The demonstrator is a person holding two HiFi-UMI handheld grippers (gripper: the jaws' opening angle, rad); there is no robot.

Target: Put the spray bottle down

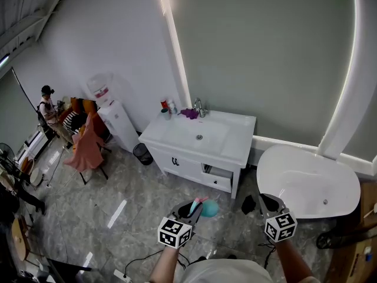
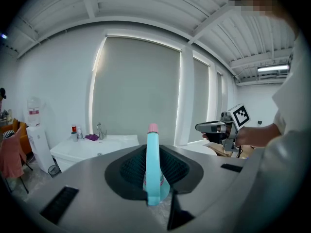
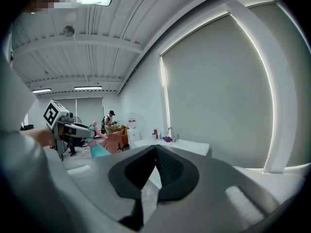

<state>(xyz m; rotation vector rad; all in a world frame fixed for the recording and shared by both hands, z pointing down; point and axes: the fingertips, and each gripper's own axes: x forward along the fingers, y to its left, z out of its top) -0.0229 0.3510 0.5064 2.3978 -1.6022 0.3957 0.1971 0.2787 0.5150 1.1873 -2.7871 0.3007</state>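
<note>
1 teal spray bottle (image 2: pixel 153 171) clamped in left tongs (image 1: pixel 194 206); right tongs (image 3: pixel 155 148) closed.

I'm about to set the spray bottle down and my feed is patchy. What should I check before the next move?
1. Bottle held by left hand-held gripper: ok, jaws closed on it.
2. Right hand-held gripper empty: ok, jaws together with nothing between them.
3. Grippers apart from each other: ok, a gap shows in the head view.
4. Bare spot on counter: ok, right of the basin; small items stand only at the back left.
5. Counter within reach: probably not ok, open floor lies between.
6. Bottle's base fit to stand: cannot tell.
</note>
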